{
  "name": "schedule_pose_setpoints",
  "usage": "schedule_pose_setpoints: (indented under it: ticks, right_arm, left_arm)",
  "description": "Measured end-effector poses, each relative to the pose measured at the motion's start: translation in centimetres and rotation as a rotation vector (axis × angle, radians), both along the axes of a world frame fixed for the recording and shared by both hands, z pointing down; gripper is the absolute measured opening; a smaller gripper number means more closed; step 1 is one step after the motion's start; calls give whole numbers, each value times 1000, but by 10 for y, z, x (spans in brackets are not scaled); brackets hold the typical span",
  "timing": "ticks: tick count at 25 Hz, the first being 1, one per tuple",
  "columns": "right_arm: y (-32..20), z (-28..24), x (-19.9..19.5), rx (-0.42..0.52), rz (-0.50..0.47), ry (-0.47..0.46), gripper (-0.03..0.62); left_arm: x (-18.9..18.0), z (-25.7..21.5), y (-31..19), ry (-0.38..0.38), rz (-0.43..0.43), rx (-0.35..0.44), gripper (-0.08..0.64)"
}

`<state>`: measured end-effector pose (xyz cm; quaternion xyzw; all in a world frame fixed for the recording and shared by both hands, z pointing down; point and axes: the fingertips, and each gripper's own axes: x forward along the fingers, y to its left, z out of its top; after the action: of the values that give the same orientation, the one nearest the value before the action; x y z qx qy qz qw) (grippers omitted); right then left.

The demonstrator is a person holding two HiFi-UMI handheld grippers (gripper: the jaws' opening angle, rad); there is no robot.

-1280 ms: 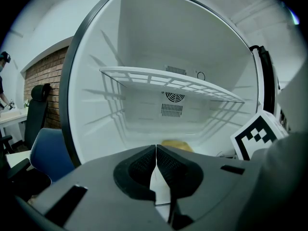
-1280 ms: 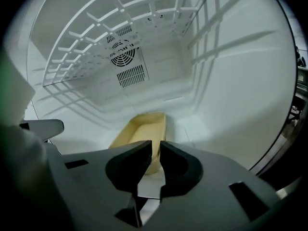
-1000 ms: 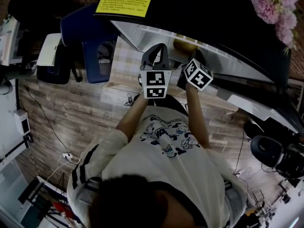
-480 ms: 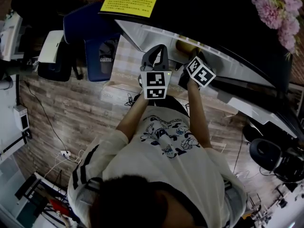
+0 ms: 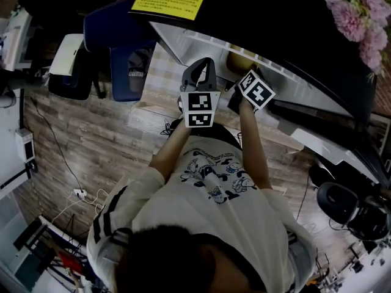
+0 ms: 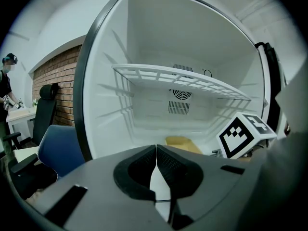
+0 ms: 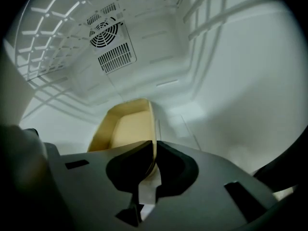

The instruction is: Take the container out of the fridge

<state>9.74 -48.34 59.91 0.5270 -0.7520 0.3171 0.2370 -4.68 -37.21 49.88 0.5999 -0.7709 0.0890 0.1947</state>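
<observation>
Container (image 7: 126,129): a shallow yellow tray, open side up, sitting on the floor of the fridge (image 6: 144,32), under the white wire shelf (image 6: 183,78). Its long axis runs from the fridge's mouth toward the back wall, and the far short end points roughly at the round fan vent (image 7: 105,32) set in that wall. In the right gripper view the tray leans a little to the left of straight ahead.

The right gripper (image 7: 154,147) reaches inside the fridge with its jaws clenched on the tray's right-hand long wall, at the end nearest the opening. The thin yellow rim stands upright in the narrow gap between the two dark pads.

The left gripper (image 6: 156,148) is held just outside the fridge's mouth, facing in. Its jaws are pressed together at the tips with nothing between them, and the tray shows beyond them, low in the fridge.

From the head view both grippers are side by side in front of the open fridge, and a blue chair (image 5: 125,47) stands to the fridge's left.
</observation>
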Motion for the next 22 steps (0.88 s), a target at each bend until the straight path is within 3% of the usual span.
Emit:
schedule_pose_setpoints:
  ticks: [11,22]
  right_arm:
    - [7,-3,9,7,-27,-3,41]
    - [39,-14,17,15,-20,9,41]
  left_arm:
    - [1,5,8,11,-56,-3,20]
    - [6,3,30,11,-27,-2,20]
